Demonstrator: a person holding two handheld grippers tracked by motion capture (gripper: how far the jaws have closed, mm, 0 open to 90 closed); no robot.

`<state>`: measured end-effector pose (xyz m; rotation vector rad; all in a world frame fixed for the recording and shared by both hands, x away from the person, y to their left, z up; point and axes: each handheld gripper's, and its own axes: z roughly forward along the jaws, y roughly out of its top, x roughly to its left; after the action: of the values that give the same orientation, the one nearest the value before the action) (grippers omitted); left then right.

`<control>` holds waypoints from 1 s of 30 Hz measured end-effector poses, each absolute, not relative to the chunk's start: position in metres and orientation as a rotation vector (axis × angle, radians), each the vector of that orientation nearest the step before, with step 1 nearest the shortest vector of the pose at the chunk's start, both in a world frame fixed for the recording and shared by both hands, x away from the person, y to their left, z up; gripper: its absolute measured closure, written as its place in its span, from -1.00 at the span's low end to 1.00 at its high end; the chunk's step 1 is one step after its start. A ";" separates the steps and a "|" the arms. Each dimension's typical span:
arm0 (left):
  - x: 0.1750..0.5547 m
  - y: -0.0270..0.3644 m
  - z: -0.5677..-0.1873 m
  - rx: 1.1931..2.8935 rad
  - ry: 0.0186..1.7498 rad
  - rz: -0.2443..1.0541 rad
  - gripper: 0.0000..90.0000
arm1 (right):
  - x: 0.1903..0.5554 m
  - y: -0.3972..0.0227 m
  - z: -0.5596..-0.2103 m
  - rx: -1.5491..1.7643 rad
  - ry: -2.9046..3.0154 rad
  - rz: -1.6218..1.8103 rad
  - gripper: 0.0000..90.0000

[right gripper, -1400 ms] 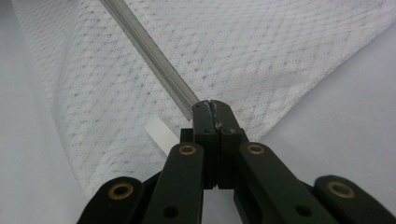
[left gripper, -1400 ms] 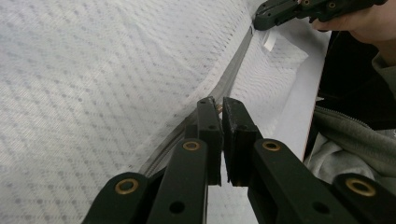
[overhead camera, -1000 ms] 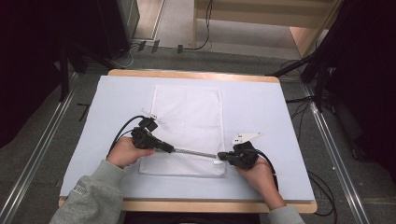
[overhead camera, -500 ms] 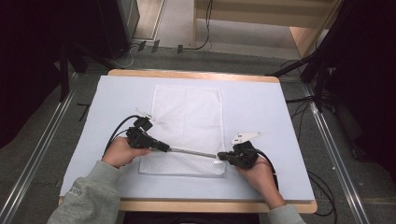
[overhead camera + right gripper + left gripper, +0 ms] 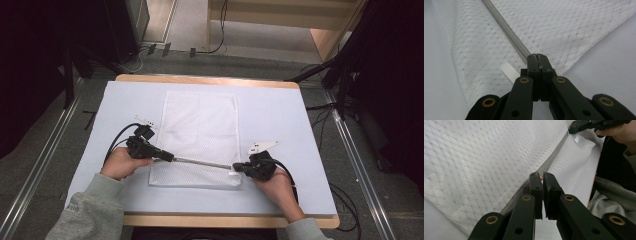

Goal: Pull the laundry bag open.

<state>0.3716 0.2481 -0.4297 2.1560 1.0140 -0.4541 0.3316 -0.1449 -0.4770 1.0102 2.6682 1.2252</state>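
Observation:
A white mesh bag lies flat on the pale table, with a grey zipper running along its near end. My left gripper is at the zipper's left part, shut on a small copper-coloured zipper pull between its tips. At the zipper's right end my right gripper is shut on the bag's edge. In the right gripper view its jaws pinch the mesh where the zipper ends, beside a white label tab. The right gripper also shows at the top of the left gripper view.
The table's wooden front edge lies close under both forearms. Black cables trail left from the left gripper and right from the right one. Metal floor rails flank the table. Dark equipment stands at the back.
My left gripper has slid left along the zipper line, away from the right gripper, so more grey zipper shows between them. The right gripper has stayed put.

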 end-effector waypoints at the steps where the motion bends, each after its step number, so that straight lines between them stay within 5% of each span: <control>1: 0.371 0.248 -0.430 2.164 1.015 -0.445 0.95 | 0.332 -0.145 -0.477 1.011 2.669 1.226 1.00; 30: 0.366 0.305 -0.434 2.098 1.128 -0.428 0.95 | 0.332 -0.145 -0.477 1.010 2.675 1.232 1.00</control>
<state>0.3662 0.3054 -0.4335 2.0982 1.1276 -0.4280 0.3321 -0.1453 -0.4773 1.0103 2.6750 1.2319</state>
